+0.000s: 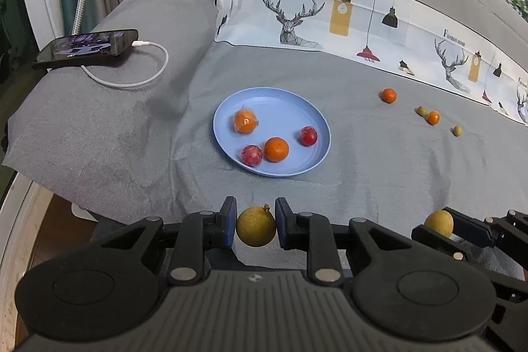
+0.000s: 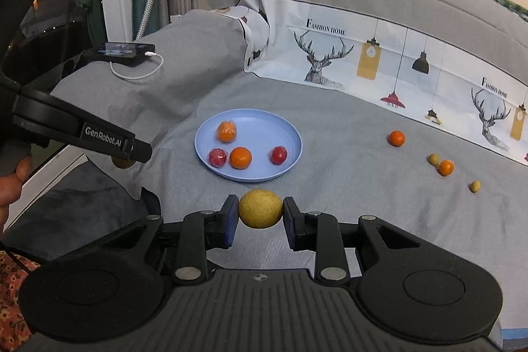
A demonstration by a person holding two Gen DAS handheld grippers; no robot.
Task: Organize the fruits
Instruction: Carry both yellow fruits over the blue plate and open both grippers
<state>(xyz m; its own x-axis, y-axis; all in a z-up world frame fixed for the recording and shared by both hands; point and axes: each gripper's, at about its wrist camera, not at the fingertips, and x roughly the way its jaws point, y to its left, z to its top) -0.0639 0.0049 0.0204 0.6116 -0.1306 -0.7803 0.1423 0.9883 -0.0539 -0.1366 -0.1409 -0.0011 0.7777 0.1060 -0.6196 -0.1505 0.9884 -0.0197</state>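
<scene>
A blue plate [image 1: 307,167] [image 2: 290,134] lies on the grey cloth and holds two oranges [image 1: 276,149] [image 2: 240,157] and two red fruits [image 1: 308,136] [image 2: 279,155]. My left gripper [image 1: 255,225] is shut on a yellow-brown longan [image 1: 255,226], held near the plate's front edge. My right gripper [image 2: 260,209] is shut on another yellow longan [image 2: 260,208], also short of the plate. The right gripper's fruit shows in the left wrist view [image 1: 439,222]. Two oranges [image 1: 389,95] [image 2: 396,138] and two small longans [image 1: 457,130] [image 2: 475,186] lie loose at the right.
A black phone [image 1: 89,47] [image 2: 127,51] with a white charging cable [image 1: 138,81] lies on a raised grey fold at the left. A printed deer-pattern cloth [image 1: 297,18] [image 2: 330,55] runs along the back. The bed edge drops off at the left front.
</scene>
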